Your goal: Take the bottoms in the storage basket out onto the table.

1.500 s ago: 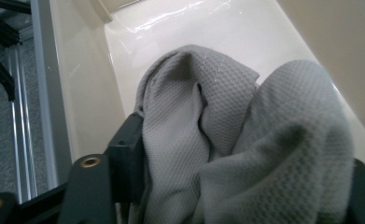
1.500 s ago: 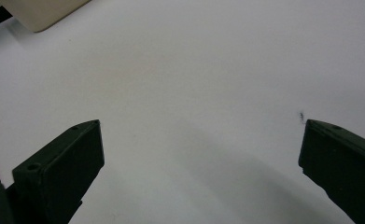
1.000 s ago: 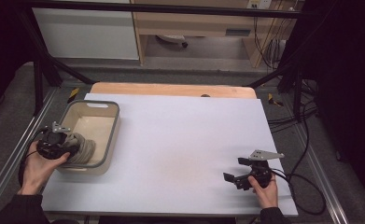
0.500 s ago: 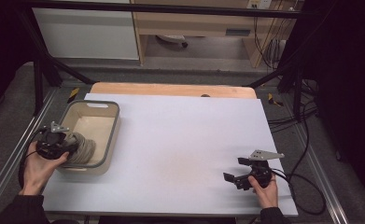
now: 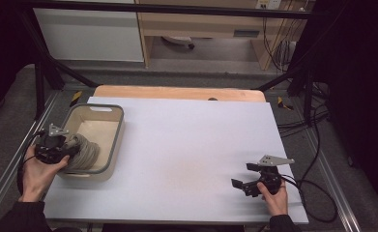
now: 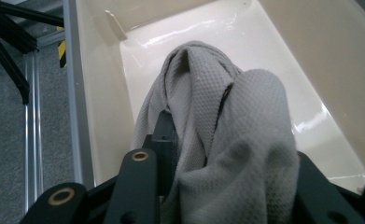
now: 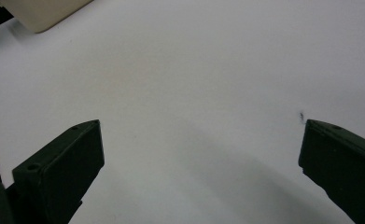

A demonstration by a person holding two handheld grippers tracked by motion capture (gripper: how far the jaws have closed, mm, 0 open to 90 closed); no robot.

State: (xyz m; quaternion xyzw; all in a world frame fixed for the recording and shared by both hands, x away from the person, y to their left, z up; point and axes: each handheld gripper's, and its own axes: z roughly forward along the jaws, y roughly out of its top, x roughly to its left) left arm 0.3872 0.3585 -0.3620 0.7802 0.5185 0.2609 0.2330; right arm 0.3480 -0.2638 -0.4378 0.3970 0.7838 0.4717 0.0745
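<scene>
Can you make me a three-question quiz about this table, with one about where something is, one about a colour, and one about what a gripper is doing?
1. Where is the bin?
A. left side of the table
B. right side
C. on the floor

2. What colour is the cloth?
A. red
B. grey
C. blue

3. How is the right gripper?
A. shut on a cup
B. shut on the cloth
C. open, holding nothing

Answers: 1 A, the high view shows it by the table's left edge. 2 B, the left gripper, clamped on it, shows grey weave. 3 C, its jaws stand wide apart over bare tabletop.
</scene>
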